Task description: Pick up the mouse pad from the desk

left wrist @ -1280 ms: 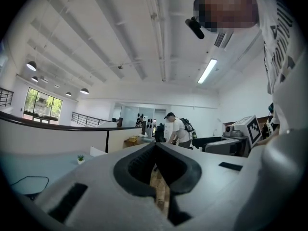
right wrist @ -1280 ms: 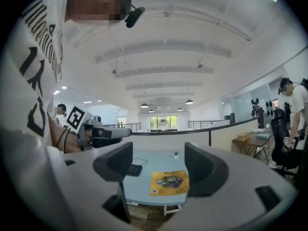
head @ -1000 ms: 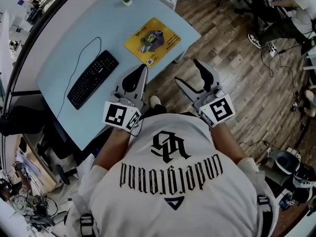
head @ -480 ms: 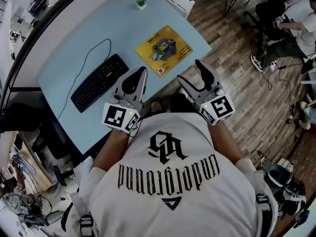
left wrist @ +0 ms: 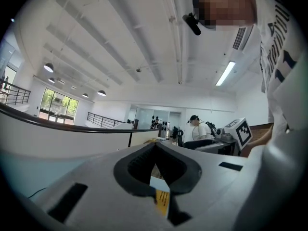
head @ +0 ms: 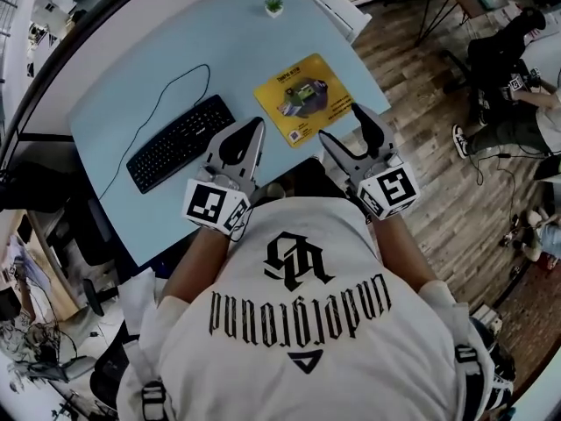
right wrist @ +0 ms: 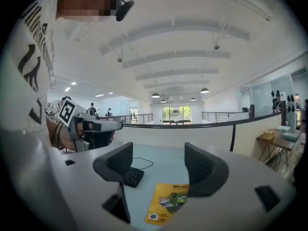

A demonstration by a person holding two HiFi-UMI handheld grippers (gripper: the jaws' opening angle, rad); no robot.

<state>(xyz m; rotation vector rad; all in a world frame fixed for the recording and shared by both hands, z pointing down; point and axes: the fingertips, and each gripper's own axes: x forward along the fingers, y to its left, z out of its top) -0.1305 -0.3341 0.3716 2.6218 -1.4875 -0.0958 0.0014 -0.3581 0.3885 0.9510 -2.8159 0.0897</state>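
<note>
Left gripper (head: 256, 126) is clenched w/ nothing in it, held level at the near edge of the desk (head: 131, 95). Right gripper (head: 344, 126) has jaws apart, nothing btwn, aimed at the yellow mouse pad (head: 302, 100), prob. lining up on its near edge. Pad lies flat just beyond, right of the keyboard (head: 181, 141). Potted plant (head: 274, 5) sits farthest.

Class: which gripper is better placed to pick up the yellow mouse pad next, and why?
Probably the right gripper: its jaws stand apart, aimed at the mouse pad, whose near edge lies just beyond them. The left gripper has its jaws together.
</note>
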